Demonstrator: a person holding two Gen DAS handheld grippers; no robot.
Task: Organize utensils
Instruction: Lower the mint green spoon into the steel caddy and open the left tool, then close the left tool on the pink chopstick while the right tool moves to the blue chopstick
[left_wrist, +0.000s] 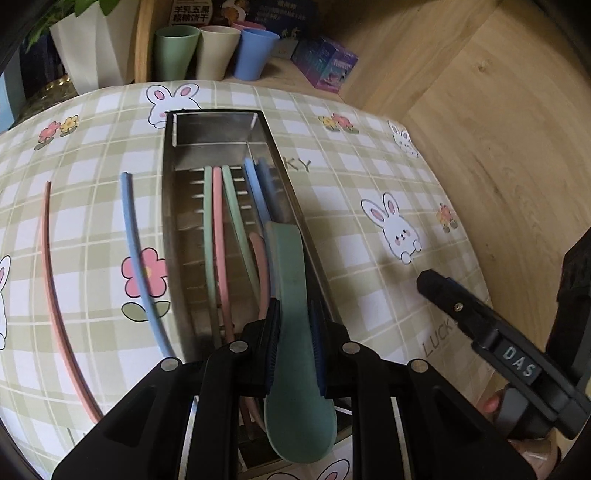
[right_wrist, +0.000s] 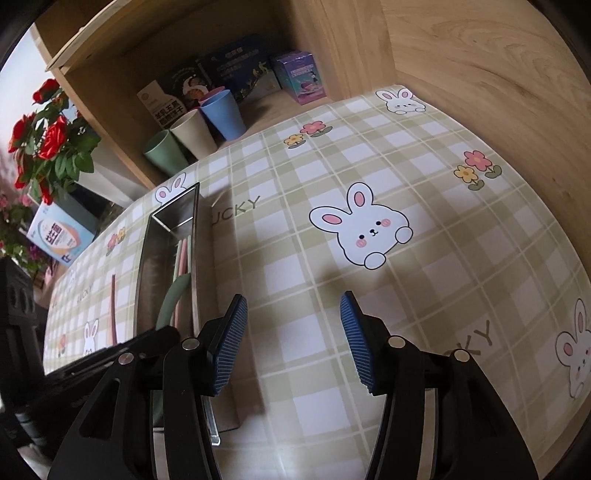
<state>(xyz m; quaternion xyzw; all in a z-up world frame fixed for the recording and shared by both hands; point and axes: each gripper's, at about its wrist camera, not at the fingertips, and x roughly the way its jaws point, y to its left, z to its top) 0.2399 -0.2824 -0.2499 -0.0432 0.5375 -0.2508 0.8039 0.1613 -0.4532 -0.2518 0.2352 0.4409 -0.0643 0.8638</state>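
holding 1 green spoon (left_wrist: 295, 325): your left gripper (left_wrist: 295, 347) is clamped on its handle above the steel tray (left_wrist: 177, 229) of chopsticks. your right gripper (right_wrist: 293, 343) stands apart, nothing between, over the checked tablecloth (right_wrist: 424, 258).

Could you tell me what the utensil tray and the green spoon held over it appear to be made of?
The tray looks like brushed stainless steel: grey, reflective walls and punched slots in its floor. The green spoon, clamped in the left tool, looks like matte plastic, possibly a wheat-straw composite: dull, faintly speckled, without glare.
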